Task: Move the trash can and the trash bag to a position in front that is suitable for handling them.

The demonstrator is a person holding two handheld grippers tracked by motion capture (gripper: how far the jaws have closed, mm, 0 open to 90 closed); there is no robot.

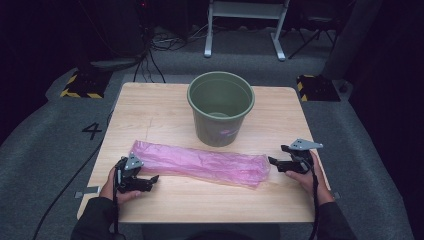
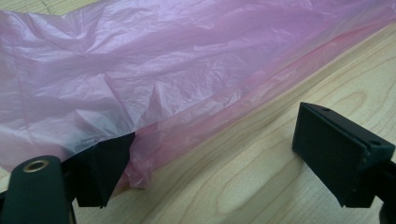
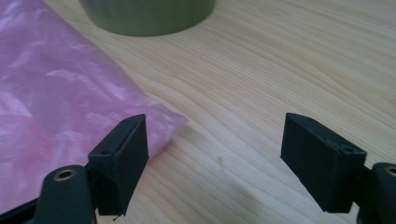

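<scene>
The high view looks forward and down on my whole table (image 1: pixel 165 200) from above my side, while each gripper view sits low and close along its own jaws — all three share the pink bag (image 1: pixel 200 162) (image 2: pixel 154 70) (image 3: pixel 51 93).

A green bucket (image 1: pixel 220 107) stands on the wooden table (image 1: pixel 150 107), floor marked "4" (image 1: pixel 92 131).

Pink translucent bag (image 1: pixel 200 164), olive-green bucket (image 1: pixel 220 107), pale wood-grain table (image 1: pixel 165 112), black tongs (image 1: pixel 147 181)

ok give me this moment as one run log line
left gripper: open at pink bag | right gripper: open at its other end | green bucket: upright behind
</scene>
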